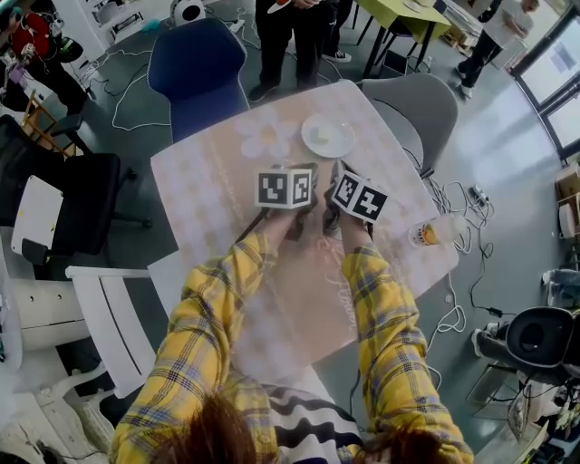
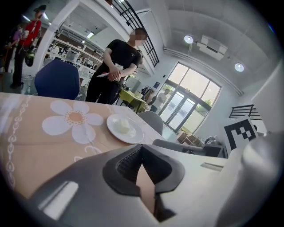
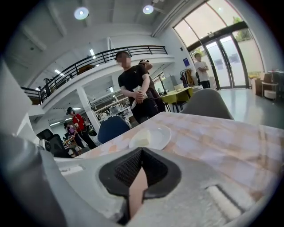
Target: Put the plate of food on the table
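A white plate (image 1: 327, 136) with a pale lump of food (image 2: 122, 125) rests on the far part of the table (image 1: 227, 190), which has a peach cloth with a daisy print. Both grippers hover side by side over the table's middle, short of the plate, their marker cubes (image 1: 285, 188) (image 1: 360, 198) facing up. My left gripper (image 2: 142, 150) is shut with nothing between its fingers; the plate (image 2: 124, 128) lies ahead of it, slightly left. My right gripper (image 3: 141, 151) is shut and empty too, with the plate (image 3: 151, 137) straight ahead.
A person in black (image 1: 290, 27) stands just beyond the table's far edge. A blue chair (image 1: 198, 68) and a grey chair (image 1: 419, 104) flank the far side. A glass with an orange drink (image 1: 426, 234) sits at the right edge. White furniture (image 1: 113, 317) stands left.
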